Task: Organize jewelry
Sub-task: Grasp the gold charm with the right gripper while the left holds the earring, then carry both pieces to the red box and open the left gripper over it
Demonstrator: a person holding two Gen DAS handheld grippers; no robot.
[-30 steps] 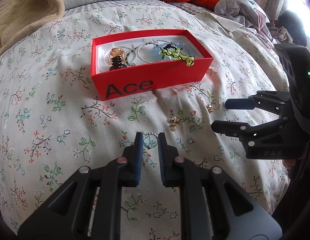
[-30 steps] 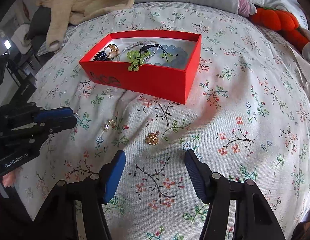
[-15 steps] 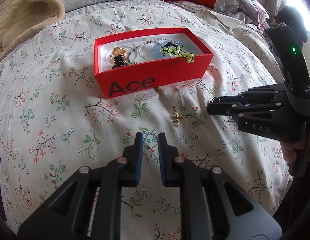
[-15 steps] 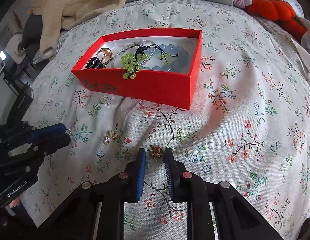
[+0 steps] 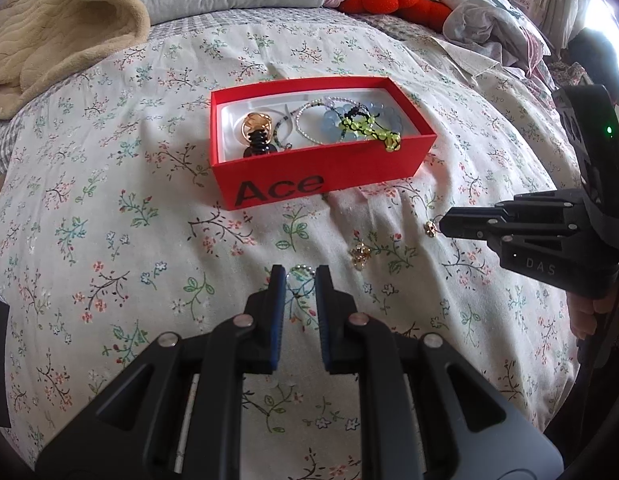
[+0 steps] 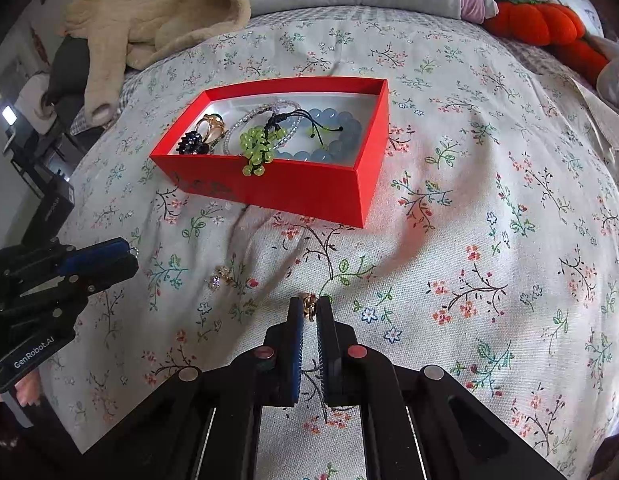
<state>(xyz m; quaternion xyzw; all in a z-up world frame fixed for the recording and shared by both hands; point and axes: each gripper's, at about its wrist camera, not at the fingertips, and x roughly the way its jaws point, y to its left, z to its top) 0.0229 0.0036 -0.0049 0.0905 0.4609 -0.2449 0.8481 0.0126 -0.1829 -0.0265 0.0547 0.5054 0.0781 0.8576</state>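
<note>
Nearest in the right wrist view, right gripper [image 6: 309,312] pressed down to the floral bedspread [image 6: 489,280], jaws drawn nearly together and pinched on a small gold ring [image 6: 308,303] at the very fingertips. Nearest in the left wrist view, left gripper [image 5: 300,280] likewise low over the cloth, jaws narrowed to a slim gap with a thin silver beaded ring [image 5: 303,270] at the tips; whether the pads actually press on it cannot be told. Between the two grippers, a small gold and crystal charm [image 5: 359,254] lying loose on the bedspread, untouched. Farther back, red Ace box [image 5: 321,184], open-topped, resting on the bed and already holding a gold ring, a dark beaded cluster, a pale blue bead bracelet [image 6: 333,136], a clear bead strand and a green bead bracelet [image 6: 256,150] spilling over the near wall. Beyond the box, a beige blanket [image 5: 57,28], a grey pillow and an orange plush at the head of the bed. Step in hand, by judgement: picking the last loose pieces off the cloth, with most of the jewelry already boxed. Next move likely calls for lifting the right-hand ring straight up without loosening the pinch, carrying it over the near wall of the box, then releasing inside; tiny pieces slip easily, so a steady lift matters. Same care due on the left, once its hold is sure.
</note>
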